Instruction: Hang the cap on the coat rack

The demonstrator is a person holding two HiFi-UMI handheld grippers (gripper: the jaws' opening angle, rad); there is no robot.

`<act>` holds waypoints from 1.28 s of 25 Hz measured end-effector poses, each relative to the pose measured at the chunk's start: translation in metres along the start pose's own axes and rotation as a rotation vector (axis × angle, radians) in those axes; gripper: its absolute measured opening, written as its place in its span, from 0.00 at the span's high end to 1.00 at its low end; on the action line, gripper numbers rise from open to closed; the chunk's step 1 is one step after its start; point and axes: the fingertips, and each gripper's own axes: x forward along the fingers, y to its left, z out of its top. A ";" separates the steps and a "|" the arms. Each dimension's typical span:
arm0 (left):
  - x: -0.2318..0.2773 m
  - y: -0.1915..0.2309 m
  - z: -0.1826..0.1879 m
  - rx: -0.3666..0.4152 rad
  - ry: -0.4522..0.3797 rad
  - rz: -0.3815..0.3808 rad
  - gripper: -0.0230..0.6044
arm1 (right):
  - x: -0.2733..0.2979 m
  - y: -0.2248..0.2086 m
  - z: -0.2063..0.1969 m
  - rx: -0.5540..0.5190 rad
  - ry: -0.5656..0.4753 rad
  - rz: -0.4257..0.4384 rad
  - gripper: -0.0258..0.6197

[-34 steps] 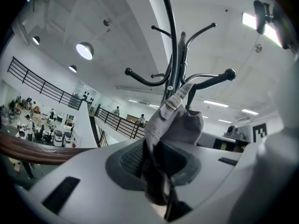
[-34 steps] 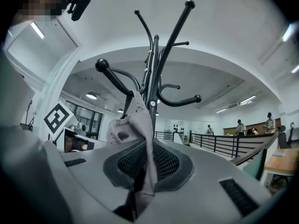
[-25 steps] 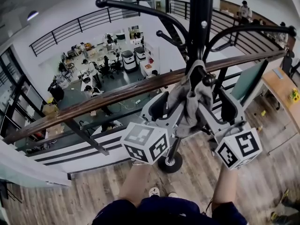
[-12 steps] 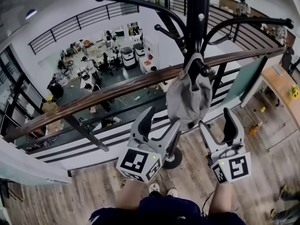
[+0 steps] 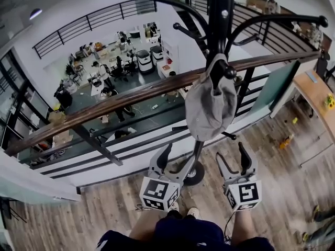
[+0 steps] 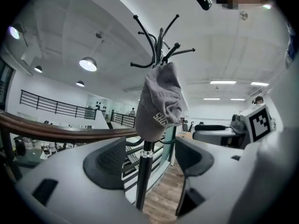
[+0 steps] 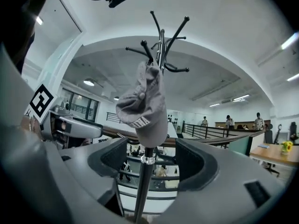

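A grey cap (image 5: 209, 106) hangs by itself from a low hook (image 5: 229, 72) of the black coat rack (image 5: 220, 20). Both grippers are below the cap and apart from it. My left gripper (image 5: 175, 158) is open and empty, and in the left gripper view the cap (image 6: 161, 101) and the pole (image 6: 144, 176) show beyond its spread jaws (image 6: 149, 160). My right gripper (image 5: 233, 158) is open too, its jaws closing slightly with nothing between them. In the right gripper view the cap (image 7: 142, 104) hangs above the jaws (image 7: 152, 160).
A wooden handrail (image 5: 104, 106) on black balusters runs across just behind the rack, with an open office floor far below it. The rack's round base (image 5: 194, 177) stands on wood flooring by my feet. A green panel (image 5: 277, 88) and a desk (image 5: 314, 93) are at the right.
Both grippers have let go of the cap, opened, and dropped back down toward my body. The cap now hangs free on the hook.
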 end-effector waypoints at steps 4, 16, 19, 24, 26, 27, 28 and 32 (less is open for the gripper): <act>0.001 0.004 -0.017 -0.012 0.037 0.035 0.45 | -0.001 0.007 -0.018 -0.013 0.034 -0.002 0.45; 0.001 0.006 -0.013 0.021 0.010 0.082 0.96 | 0.002 0.011 -0.008 0.017 -0.009 0.009 0.95; 0.000 -0.001 -0.012 0.034 -0.010 0.040 0.96 | 0.003 0.015 -0.010 0.018 -0.009 0.018 0.95; 0.000 -0.005 -0.009 0.051 -0.020 0.034 0.96 | 0.003 0.016 0.001 -0.087 -0.048 -0.023 0.95; 0.001 -0.004 -0.009 0.052 -0.020 0.044 0.96 | 0.004 0.016 0.004 -0.110 -0.071 -0.036 0.95; 0.001 -0.002 -0.010 0.044 -0.021 0.054 0.96 | 0.005 0.016 0.004 -0.116 -0.070 -0.037 0.95; 0.002 0.000 -0.011 0.032 -0.021 0.065 0.96 | 0.005 0.016 0.004 -0.120 -0.067 -0.040 0.95; 0.001 0.004 -0.009 0.022 -0.028 0.077 0.96 | 0.003 0.012 0.005 -0.111 -0.074 -0.070 0.95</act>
